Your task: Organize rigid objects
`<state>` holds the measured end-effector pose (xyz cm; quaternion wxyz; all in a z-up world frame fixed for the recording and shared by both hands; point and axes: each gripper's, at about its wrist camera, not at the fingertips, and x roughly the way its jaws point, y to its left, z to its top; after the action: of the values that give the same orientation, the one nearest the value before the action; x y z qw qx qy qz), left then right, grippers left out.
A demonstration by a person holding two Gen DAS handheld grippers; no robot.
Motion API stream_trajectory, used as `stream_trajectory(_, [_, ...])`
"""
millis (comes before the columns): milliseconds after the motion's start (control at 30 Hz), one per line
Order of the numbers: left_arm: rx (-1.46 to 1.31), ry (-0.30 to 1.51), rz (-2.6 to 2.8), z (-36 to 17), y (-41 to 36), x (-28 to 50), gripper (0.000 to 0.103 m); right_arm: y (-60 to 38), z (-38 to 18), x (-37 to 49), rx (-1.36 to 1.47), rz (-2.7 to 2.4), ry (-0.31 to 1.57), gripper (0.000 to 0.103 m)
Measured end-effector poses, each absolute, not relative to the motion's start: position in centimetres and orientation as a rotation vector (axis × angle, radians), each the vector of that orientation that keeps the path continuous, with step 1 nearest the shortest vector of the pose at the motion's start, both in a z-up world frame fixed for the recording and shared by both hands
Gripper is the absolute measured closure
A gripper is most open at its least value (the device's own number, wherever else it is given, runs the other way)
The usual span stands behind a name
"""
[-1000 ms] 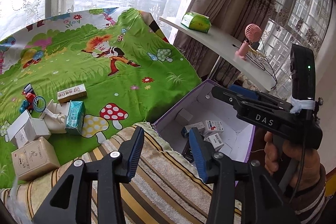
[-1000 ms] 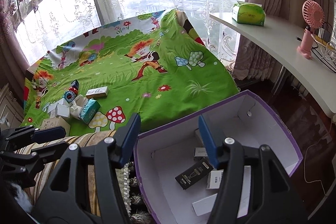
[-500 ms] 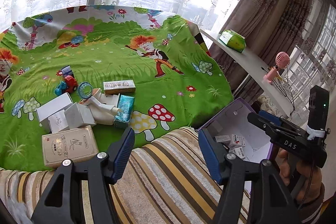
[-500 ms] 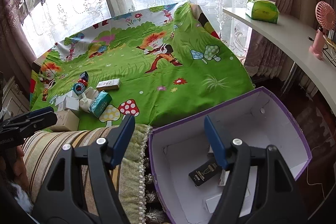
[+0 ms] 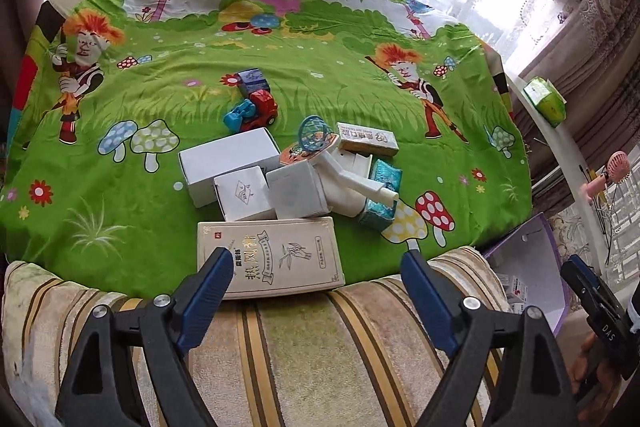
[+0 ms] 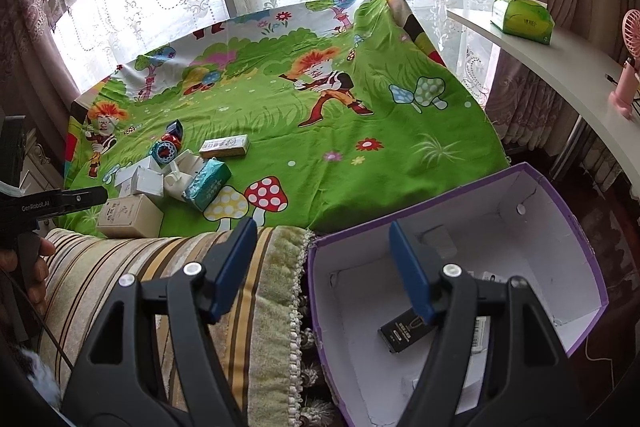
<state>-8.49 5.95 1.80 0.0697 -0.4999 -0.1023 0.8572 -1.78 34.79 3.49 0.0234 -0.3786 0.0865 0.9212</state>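
Note:
A pile of small boxes lies on the green cartoon sheet (image 5: 160, 219): a beige box (image 5: 280, 255) nearest, white boxes (image 5: 228, 163) behind it, a teal pack (image 5: 382, 195), a gold-edged box (image 5: 368, 139) and a toy car (image 5: 256, 109). My left gripper (image 5: 316, 263) hovers over the striped cushion just short of the beige box. Its jaws are opening and nothing is pressed between them. My right gripper (image 6: 322, 231) stands open over the near-left rim of the purple box (image 6: 540, 211). That box holds a black box (image 6: 402, 331) and other small packs.
A striped cushion (image 6: 160, 267) runs along the sheet's near edge. The purple box (image 5: 528, 259) sits to its right, low down. A white shelf (image 6: 572, 63) at the right carries a green tissue pack (image 6: 522, 17) and a pink fan (image 6: 628, 75). Curtained windows stand behind.
The left gripper has swung left from above the purple box to face the pile on the sheet, and its jaws have spread wider. The right gripper has shifted slightly and opened a little.

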Motion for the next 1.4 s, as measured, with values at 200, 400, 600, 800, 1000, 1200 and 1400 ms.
stream_trajectory(200, [-1.664, -0.29, 2.525, -0.3, 5.8, -9.8, 0.01, 33.5, 3.5, -2.3, -1.194, 2.877, 0.252, 0.031])
stream_trajectory(400, [-1.735, -0.215, 2.529, -0.9, 6.3, -10.8, 0.003, 32.4, 3.3, -2.7, -1.217, 2.898, 0.24, 0.029])
stream_trajectory(600, [-1.782, -0.152, 2.563, -1.4, 6.4, -11.1, 0.001, 31.5, 3.1, -3.0, -1.241, 2.918, 0.229, 0.029])
stream_trajectory(800, [-1.83, -0.159, 2.533, -2.4, 6.2, -11.4, 0.001, 30.5, 3.0, -3.3, -1.257, 2.935, 0.216, 0.029])
stream_trajectory(1000, [-1.819, -0.131, 2.525, -2.6, 6.4, -11.3, 0.003, 29.1, 3.3, -3.7, -1.27, 2.968, 0.186, 0.028])
stream_trajectory(1200, [-1.794, -0.129, 2.518, -2.2, 6.2, -10.8, 0.012, 27.0, 4.0, -4.8, -1.277, 3.012, 0.131, 0.028])
stream_trajectory(1400, [-1.775, -0.144, 2.51, -1.9, 5.5, -10.3, 0.023, 24.4, 4.2, -5.9, -1.302, 3.057, 0.067, 0.028])
